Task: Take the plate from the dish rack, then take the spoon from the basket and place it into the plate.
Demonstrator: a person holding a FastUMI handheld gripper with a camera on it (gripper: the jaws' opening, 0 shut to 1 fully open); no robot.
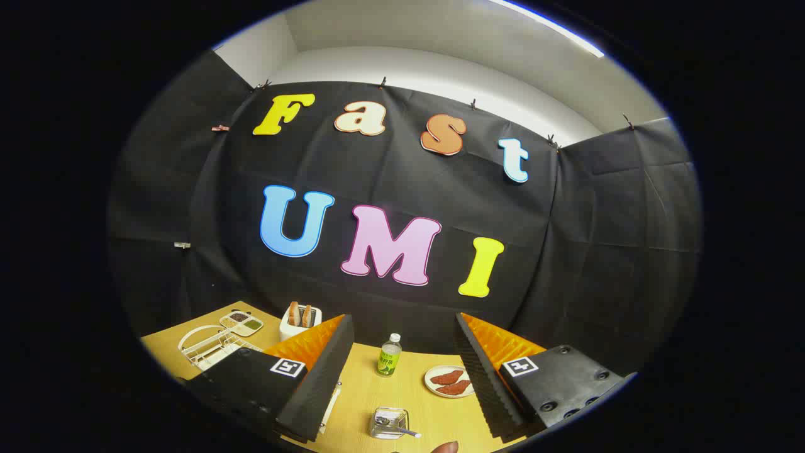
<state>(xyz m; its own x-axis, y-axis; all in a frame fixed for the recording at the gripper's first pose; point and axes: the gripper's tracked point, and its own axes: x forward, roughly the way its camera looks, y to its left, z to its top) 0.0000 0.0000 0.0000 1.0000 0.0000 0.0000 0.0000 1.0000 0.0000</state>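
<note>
With its ridged black fingers spread wide on nothing, the gripper (pixel 400 377) should swing left and dip toward the white wire dish rack (pixel 210 346) beyond its left finger, while the metal spoon (pixel 396 428) waits in the clear square basket (pixel 389 422) between the fingers.

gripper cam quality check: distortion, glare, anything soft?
Gripper view: strong fisheye bend, wooden table edge curves; bright ceiling strip light blown out; open gripper fingers sharp; clear square basket with metal spoon and green-labelled bottle evenly lit, small.
</note>
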